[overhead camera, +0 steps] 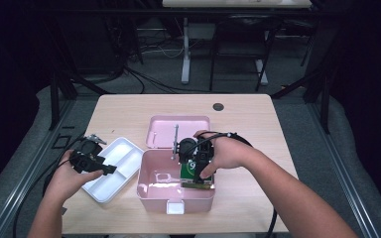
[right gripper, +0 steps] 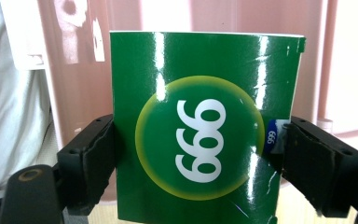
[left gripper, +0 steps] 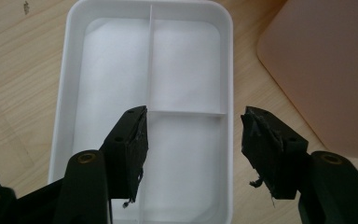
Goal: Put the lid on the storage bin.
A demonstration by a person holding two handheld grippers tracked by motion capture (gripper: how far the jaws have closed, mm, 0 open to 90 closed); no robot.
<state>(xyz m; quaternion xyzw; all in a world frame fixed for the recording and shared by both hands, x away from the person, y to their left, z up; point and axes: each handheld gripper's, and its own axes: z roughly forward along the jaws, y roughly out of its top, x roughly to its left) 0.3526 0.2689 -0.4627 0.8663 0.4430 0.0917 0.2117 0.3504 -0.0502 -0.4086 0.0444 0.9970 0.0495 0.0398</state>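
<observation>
My right tongs [right gripper: 193, 154] pinch a green box [right gripper: 200, 126] by its two sides, low inside the pink bin [overhead camera: 151, 186]. I think I am putting it in, so next I must set it flat, then let go. My left tongs [left gripper: 193, 140] are spread wide, holding nothing, over the white tray [left gripper: 65, 93] beside the bin.
</observation>
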